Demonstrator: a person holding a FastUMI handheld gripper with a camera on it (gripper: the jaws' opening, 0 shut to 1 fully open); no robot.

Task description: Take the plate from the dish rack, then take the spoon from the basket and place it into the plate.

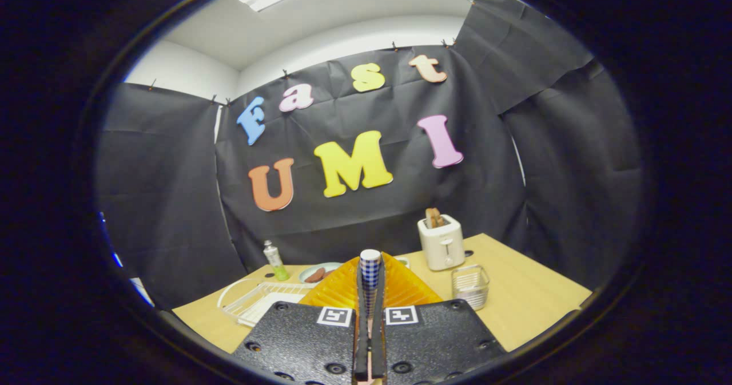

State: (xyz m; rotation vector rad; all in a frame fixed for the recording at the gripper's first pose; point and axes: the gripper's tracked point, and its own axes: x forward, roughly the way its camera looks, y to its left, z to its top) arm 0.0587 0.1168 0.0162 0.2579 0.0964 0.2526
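1. Jaws [369, 339] clamped on the spoon [370, 273], handle upright for carrying.
2. Orange plate [394, 290] lies just beyond at 12 o'clock, ready to receive it.
3. Basket [470, 286] sits at 2 o'clock; rack [257, 302] at 10 o'clock on the tabletop [532, 293].

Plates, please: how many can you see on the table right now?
2: the orange plate just beyond the fingers shut on the spoon, and a pale plate behind it near the green bottle. Others may be hidden.

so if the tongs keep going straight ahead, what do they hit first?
Probably the black cloth wall. The tongs are shut on a checkered spoon and point above the orange plate, with the toaster off to one side. Depth is hard to judge, though.
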